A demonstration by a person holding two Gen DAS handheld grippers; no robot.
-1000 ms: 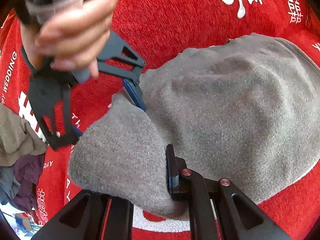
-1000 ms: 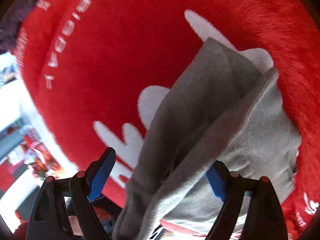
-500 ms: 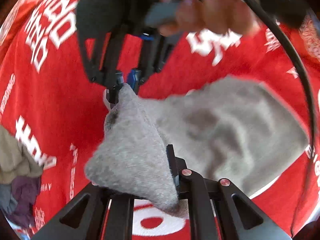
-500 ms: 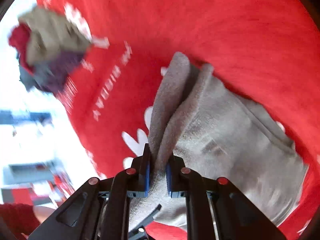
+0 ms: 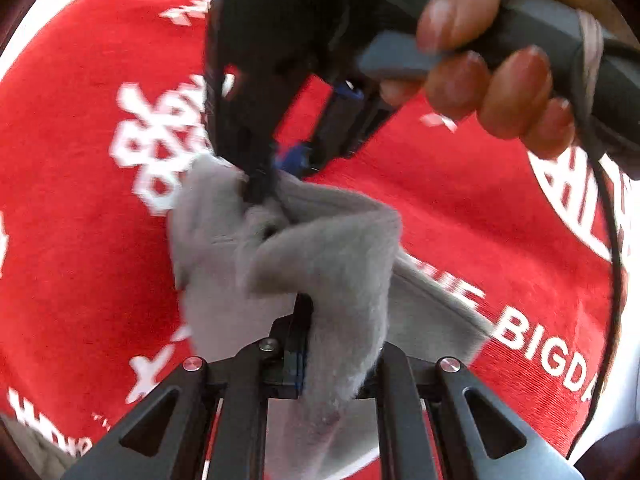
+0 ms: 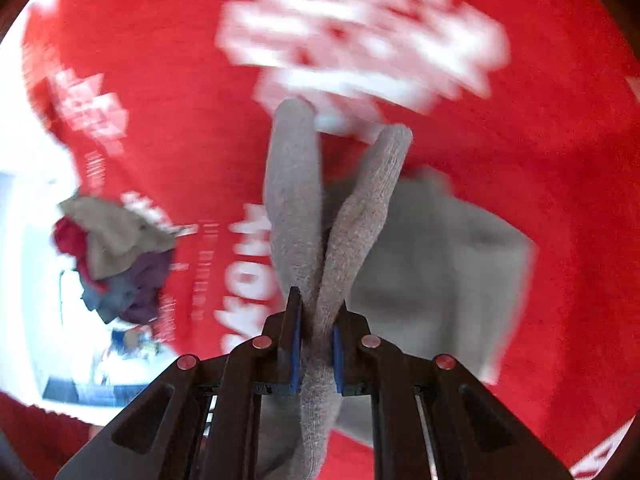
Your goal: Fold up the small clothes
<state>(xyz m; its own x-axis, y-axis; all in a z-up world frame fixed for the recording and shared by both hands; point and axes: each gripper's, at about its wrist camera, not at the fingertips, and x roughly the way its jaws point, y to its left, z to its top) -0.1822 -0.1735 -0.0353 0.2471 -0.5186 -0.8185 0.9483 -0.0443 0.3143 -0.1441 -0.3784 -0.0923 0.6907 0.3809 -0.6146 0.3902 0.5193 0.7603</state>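
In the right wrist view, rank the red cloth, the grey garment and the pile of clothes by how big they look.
1. Red cloth, filling most of the view.
2. Grey garment, pinched in the right tongs; it is close to the camera, so it looks larger.
3. Pile of clothes, farther off at the left.

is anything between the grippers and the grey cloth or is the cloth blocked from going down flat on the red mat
Nothing visible. Both hand-held grippers, left and right, are shut directly on the grey garment. The red mat below it is bare; the clothes pile lies off to the side.
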